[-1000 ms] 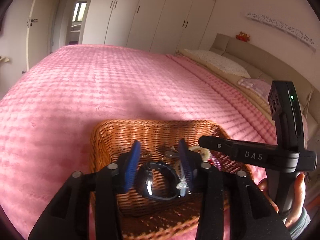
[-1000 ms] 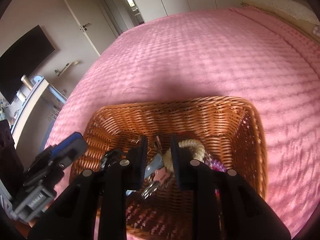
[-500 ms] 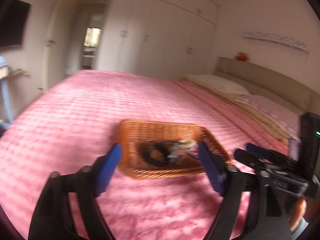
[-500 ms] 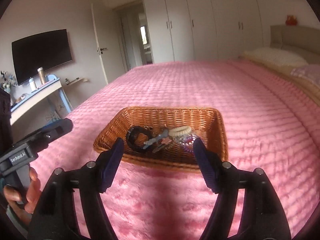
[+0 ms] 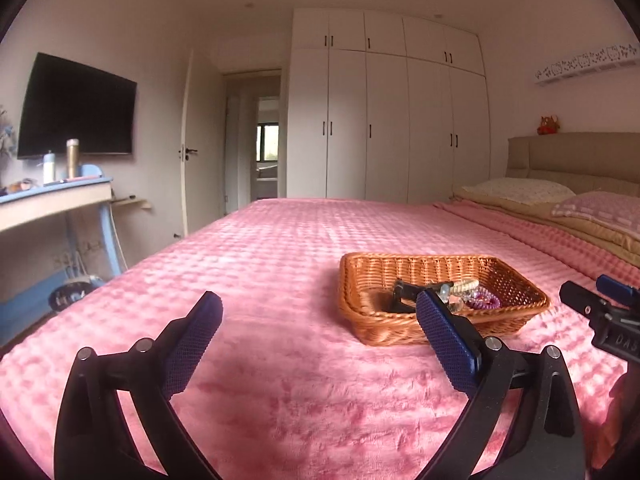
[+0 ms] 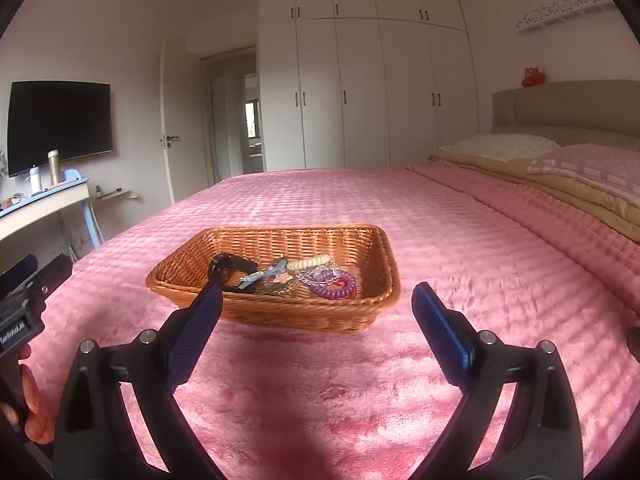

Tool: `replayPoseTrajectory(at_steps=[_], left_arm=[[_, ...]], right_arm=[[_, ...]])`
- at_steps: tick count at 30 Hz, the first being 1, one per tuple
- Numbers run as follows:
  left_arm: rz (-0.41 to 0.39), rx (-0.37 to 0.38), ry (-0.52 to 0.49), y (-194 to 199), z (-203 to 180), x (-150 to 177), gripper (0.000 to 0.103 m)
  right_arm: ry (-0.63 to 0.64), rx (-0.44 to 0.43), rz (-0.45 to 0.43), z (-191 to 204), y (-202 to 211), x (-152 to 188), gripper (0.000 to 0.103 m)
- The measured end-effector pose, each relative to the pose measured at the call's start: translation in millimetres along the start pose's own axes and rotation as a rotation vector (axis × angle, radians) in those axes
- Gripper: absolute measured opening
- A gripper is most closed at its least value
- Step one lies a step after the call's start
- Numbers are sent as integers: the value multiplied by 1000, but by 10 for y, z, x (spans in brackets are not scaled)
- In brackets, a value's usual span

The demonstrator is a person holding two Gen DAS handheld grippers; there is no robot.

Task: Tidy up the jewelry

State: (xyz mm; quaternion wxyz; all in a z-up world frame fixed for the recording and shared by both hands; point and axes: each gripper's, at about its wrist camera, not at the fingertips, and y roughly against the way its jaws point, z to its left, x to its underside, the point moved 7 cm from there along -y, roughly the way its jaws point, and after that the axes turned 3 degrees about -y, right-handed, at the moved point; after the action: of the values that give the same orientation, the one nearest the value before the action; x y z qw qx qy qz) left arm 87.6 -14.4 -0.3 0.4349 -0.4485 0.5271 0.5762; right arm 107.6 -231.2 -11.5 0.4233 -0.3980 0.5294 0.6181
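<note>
Both grippers are opening with nothing between their jaws. The basket (image 6: 280,312) of jewelry (image 6: 280,276) sits ahead of the right gripper (image 6: 316,320), and ahead-right of the left gripper (image 5: 320,332).

In front of me is the bed (image 6: 360,380), covered by a pink quilted blanket (image 5: 280,248). A wicker basket (image 6: 372,256) sits straight on the blanket, near my edge. At the head end, to my right, the blanket gives way to beige bedding (image 6: 500,168) with two pillows on it: a pale speckled one (image 6: 500,146) and a pink one (image 6: 592,164) beside it.
</note>
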Motion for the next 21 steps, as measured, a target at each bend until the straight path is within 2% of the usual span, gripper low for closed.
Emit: replayPoseTrajectory(at_steps=[7,21], left_arm=[[23,19,-23,-53,-53,85,95],[56,27,-39,-128,-95,169,95]], right_arm=[[27,43,7,16,-23,35,91],[24,58,30,-6,-74,78,91]])
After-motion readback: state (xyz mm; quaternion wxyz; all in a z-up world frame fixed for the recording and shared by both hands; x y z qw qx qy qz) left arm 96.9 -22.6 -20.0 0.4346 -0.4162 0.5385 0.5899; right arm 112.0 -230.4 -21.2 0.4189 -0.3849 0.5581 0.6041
